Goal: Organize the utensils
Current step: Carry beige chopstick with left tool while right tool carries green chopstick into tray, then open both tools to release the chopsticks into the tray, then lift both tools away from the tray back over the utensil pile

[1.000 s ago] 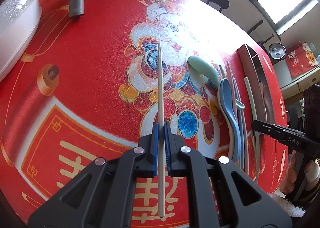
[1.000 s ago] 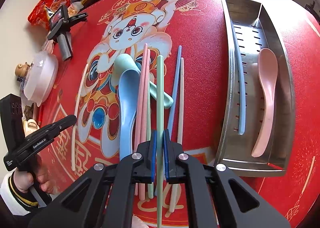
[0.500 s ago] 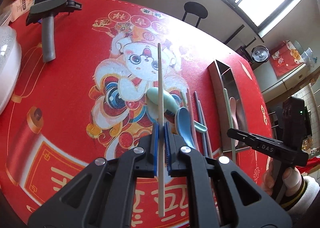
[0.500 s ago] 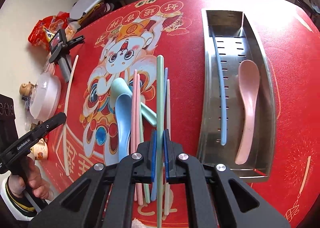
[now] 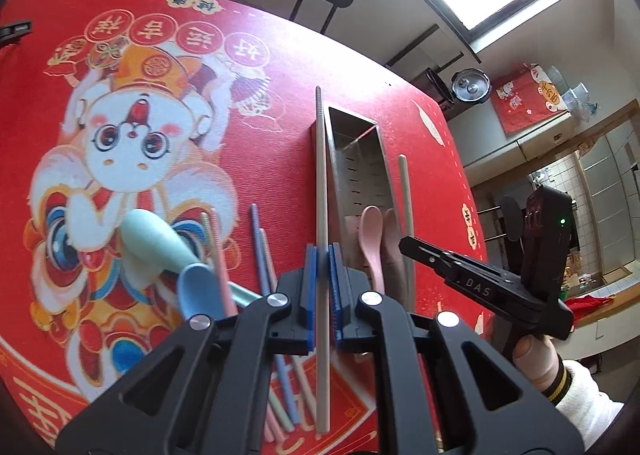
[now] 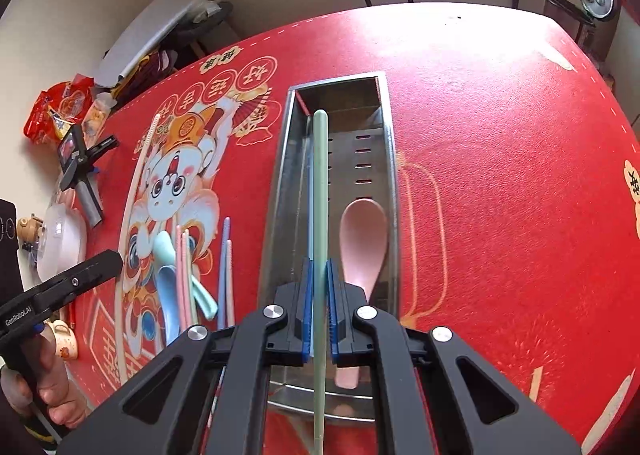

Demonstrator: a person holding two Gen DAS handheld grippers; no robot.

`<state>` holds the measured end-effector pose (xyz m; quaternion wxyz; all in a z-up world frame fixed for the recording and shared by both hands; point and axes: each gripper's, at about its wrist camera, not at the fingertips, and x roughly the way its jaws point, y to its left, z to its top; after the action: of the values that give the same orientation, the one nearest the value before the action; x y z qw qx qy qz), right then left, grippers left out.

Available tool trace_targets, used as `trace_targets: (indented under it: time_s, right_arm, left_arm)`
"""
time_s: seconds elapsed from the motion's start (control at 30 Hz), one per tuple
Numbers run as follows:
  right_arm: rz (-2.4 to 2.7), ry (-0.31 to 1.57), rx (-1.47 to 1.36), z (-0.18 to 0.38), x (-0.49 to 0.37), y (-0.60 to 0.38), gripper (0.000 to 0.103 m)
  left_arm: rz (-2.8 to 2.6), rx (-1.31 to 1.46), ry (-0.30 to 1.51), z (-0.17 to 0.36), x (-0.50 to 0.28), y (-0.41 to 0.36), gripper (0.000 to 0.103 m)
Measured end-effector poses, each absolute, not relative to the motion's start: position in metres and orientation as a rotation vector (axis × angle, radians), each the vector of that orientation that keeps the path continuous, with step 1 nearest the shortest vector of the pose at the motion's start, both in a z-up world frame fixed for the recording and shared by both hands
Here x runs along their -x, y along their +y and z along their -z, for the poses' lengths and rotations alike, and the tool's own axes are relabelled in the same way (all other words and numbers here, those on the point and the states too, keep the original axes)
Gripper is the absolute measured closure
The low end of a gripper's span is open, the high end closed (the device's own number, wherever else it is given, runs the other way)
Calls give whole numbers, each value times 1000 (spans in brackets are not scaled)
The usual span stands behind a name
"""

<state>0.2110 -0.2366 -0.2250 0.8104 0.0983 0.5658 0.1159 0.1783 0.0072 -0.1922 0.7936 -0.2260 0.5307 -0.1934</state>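
Currently the green chopstick [image 6: 320, 191] is clamped in the right gripper [image 6: 319, 307] above the steel tray [image 6: 280, 191], beside the pink spoon [image 6: 363, 243]. Left gripper [image 5: 323, 295] clamps the beige chopstick [image 5: 321, 191] along the tray's left wall.

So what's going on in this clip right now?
A person is sorting utensils into a metal tray with two handheld grippers. The right gripper is shut on a green chopstick held over the tray, where a pink spoon and a blue chopstick already lie. The left gripper is shut on a beige chopstick. More spoons and chopsticks wait on the red mat.
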Motion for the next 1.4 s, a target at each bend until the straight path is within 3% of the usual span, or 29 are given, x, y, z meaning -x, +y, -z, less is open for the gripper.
trace_targets:
  time_s: [0.5,1.0,1.17,1.27,1.3,1.37,1.4]
  right_arm:
    - [-231,1241,-200,240,-236,-251,96]
    - [-216,1260,-227,246,-241,-253,96]
    - [-213,1243,-250,238,-241,-255,95]
    - [-211,1225,-257,230,-238,-255,94]
    - [-210,1217,-260,226,-236,-255,91]
    - [-208,1195,-266,219,-232,-255,71]
    - [-207,1182,-266,215,-230,-255,67]
  left_arm:
    - [455,473,1240,228,-235,-79,93]
    - [436,424,1291,251,-252,-105,92]
    - [447,422,1271,242,-252,-101,82]
    - [444,395,1227,227,-251,-94,69]
    - [443,389,1209,222,-249,-90,61]
    - [443,375,1164,208,-245,-80,51]
    - [438,364,1145,202,-243,-75,44]
